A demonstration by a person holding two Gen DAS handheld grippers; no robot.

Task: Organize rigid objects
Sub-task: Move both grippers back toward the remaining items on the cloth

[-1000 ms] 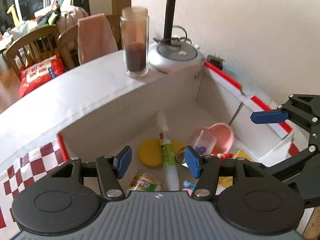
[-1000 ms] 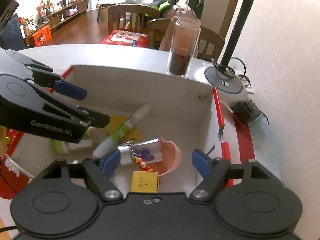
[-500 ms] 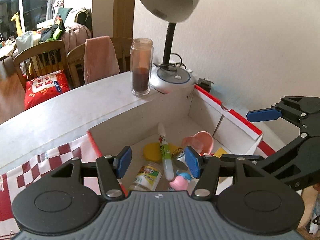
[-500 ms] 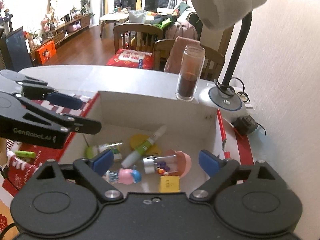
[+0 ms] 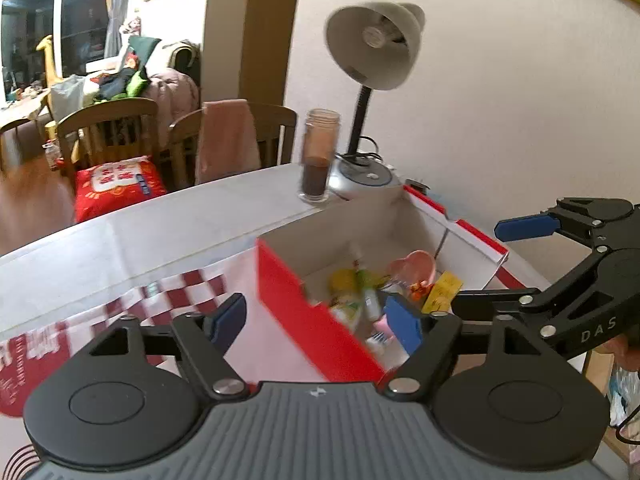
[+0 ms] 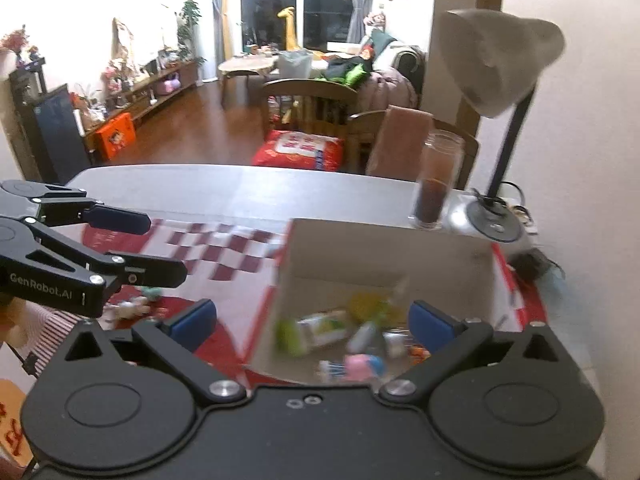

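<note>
- Both grippers are pulling up and back from the red-and-white cardboard box [image 6: 400, 248]; a second ago they were hanging low over its contents, and now the whole box is showing.
- Left gripper [image 5: 316, 322] is opening its jaws, nothing between them.
- Right gripper [image 6: 314, 320] is opening wide too, also empty.
- The small rigid things are lying jumbled on the box floor: a glue stick [image 5: 366, 280], a yellow disc [image 5: 342, 278], a pink cup [image 5: 416, 264], a small labelled bottle [image 6: 316, 330].
- The box is sitting at the tabletop's far right corner, just beside the lamp base [image 6: 494, 226].
- A few small toys [image 6: 132, 306] are waiting on the checked cloth near the left edge.
- These look light, hard and a bit slippery; pinching across the narrow middle is probably safest.
</note>
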